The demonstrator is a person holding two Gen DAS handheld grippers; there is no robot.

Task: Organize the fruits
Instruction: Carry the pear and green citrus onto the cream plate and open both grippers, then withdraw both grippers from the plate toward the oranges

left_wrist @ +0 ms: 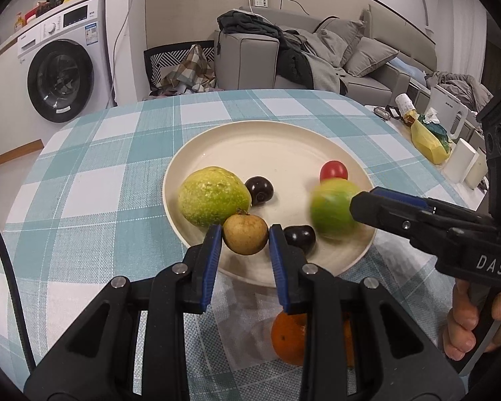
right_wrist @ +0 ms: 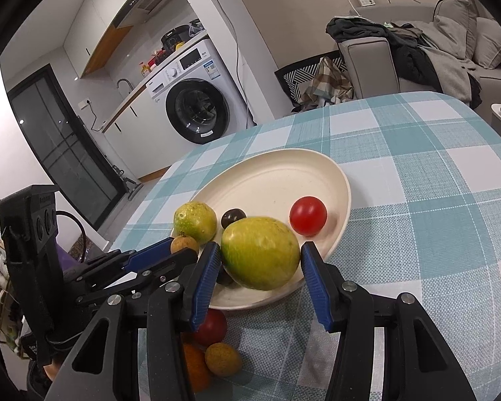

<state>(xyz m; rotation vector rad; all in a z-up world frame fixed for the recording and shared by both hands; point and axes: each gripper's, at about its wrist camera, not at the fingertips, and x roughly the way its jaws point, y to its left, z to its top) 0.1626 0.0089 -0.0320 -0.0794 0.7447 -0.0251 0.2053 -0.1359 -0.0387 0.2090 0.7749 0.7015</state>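
Note:
A cream plate [left_wrist: 250,147] [right_wrist: 277,180] lies on the checked tablecloth. On it are a green fruit [left_wrist: 213,195] [right_wrist: 195,222], two dark plums [left_wrist: 259,188] [left_wrist: 300,239], a red tomato [left_wrist: 333,170] [right_wrist: 308,215] and a second green fruit [left_wrist: 332,209] [right_wrist: 260,252]. My left gripper [left_wrist: 245,237] [right_wrist: 183,249] is shut on a small brown longan [left_wrist: 245,235] [right_wrist: 183,243] over the plate's near rim. My right gripper [right_wrist: 260,255] [left_wrist: 360,202] is open; the second green fruit sits on the plate just ahead of its tips, blurred in the left wrist view.
Off the plate, near me, lie an orange [left_wrist: 290,339] [right_wrist: 193,367], a red fruit [right_wrist: 212,325] and another longan [right_wrist: 223,359]. A hand [left_wrist: 467,327] holds the right gripper's handle. A yellow bag [left_wrist: 431,140] and white kettle [left_wrist: 447,113] stand past the table's right edge.

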